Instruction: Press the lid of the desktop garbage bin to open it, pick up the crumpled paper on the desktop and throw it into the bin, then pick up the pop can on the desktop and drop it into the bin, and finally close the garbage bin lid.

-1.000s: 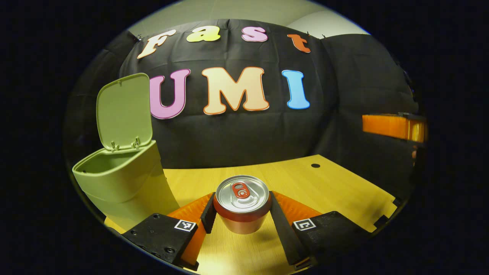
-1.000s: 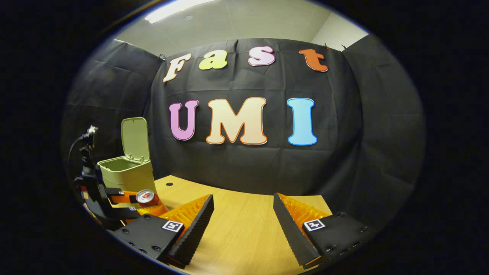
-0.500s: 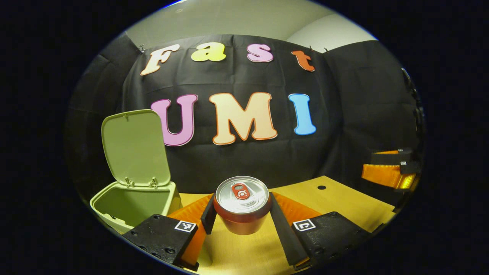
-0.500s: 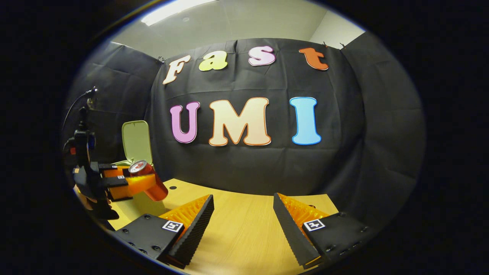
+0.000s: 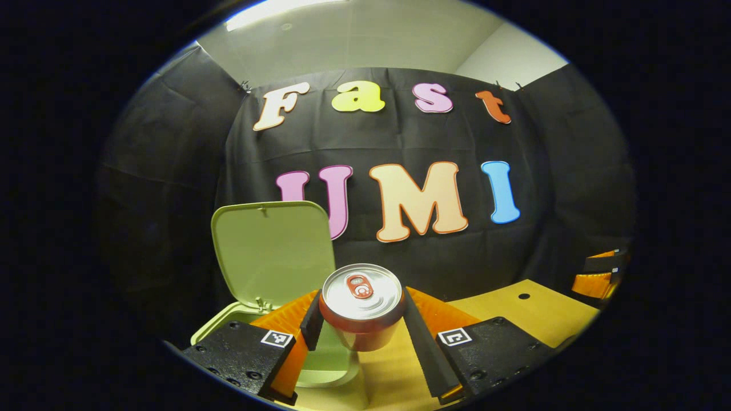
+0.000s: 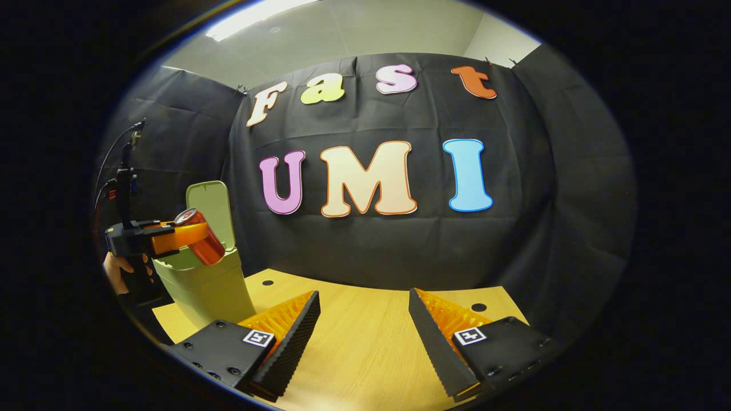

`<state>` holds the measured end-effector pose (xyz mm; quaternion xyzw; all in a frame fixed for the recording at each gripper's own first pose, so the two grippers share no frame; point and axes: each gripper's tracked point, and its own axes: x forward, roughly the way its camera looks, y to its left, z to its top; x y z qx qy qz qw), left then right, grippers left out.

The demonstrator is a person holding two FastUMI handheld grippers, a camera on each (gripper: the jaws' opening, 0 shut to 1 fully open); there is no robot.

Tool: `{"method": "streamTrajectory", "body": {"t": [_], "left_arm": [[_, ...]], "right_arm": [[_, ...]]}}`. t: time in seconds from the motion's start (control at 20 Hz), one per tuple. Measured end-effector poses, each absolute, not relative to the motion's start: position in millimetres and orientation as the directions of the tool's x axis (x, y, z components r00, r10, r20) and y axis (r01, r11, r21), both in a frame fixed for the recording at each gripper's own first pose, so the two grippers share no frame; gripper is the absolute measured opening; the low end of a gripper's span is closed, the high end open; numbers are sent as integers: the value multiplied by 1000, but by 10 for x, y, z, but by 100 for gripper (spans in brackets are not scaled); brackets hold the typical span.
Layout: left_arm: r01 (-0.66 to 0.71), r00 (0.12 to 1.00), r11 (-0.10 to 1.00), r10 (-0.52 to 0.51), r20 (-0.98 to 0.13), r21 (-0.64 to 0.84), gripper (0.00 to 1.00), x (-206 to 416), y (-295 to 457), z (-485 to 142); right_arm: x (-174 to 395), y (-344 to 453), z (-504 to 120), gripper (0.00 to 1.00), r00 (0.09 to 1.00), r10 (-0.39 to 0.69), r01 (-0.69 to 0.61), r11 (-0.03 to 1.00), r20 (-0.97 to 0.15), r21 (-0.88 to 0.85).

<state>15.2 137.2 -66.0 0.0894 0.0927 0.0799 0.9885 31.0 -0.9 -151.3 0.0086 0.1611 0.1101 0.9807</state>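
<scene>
Moved: since a second ago the can has gone from table height beside the bin up to the bin's mouth, and the bin has slid from far left toward the middle of the left gripper view.
Hand: a hand (image 6: 117,273) at far left of the right gripper view holds the left tool.
Bin: bin (image 6: 205,285) stands on the table (image 6: 365,342) with lid (image 5: 273,251) propped upright, mouth open.
Left tongs: left tongs (image 5: 360,311) are clamped on the can (image 5: 361,305), one finger on each side just under its top rim; from the right gripper view it hangs tilted over the bin's mouth.
Can handling: probably light, thin-walled and slick, so it likely dents if squeezed; mid-wall is the safer hold.
Right tongs: right tongs (image 6: 364,325) stand apart over bare table, holding nothing.
</scene>
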Motion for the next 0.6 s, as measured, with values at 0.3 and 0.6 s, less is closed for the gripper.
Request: {"method": "streamTrajectory", "body": {"t": [0.3,0.6], "left_arm": [[-227,942,955,265,-203,192,77,-20,1825,-826],[-272,913,943,316,-257,194,77,-173,2145,-1113]], "right_arm": [[327,108,-1564,98,917,232,-227,972,-323,55],[325,202,-1603,98,914,231,-226,973,-335,54]]}}
